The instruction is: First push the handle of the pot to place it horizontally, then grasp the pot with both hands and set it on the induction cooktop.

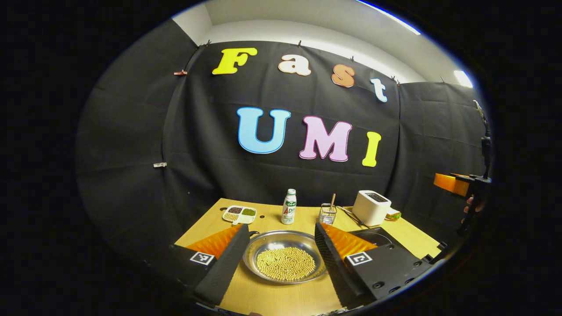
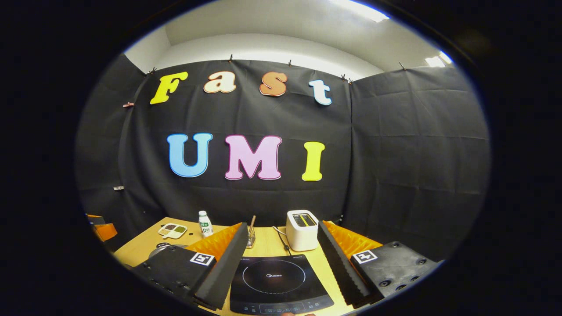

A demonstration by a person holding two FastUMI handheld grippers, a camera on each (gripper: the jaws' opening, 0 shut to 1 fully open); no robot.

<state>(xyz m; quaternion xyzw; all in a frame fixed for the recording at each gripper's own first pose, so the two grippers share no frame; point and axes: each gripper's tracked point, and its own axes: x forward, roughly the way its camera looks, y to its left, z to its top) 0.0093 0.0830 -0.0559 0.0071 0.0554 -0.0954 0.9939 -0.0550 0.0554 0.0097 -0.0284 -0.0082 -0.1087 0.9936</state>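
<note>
In the left gripper view, a shallow metal pot (image 1: 285,261) full of pale beans sits on the wooden table, with a small dark handle stub (image 1: 253,234) at its far left rim. My left gripper (image 1: 281,227) is open and hovers over the pot, one finger on each side, touching nothing. A corner of the black induction cooktop (image 1: 375,237) peeks out behind its right finger. In the right gripper view, my right gripper (image 2: 283,226) is open above the cooktop (image 2: 274,281), and the pot's rim (image 2: 159,251) shows behind its left finger.
Along the back of the table stand a divided snack dish (image 1: 239,214), a white bottle (image 1: 288,206), a wire holder with a stick (image 1: 327,213) and a white toaster (image 1: 371,206). The toaster (image 2: 302,230) stands just behind the cooktop, its cord beside it.
</note>
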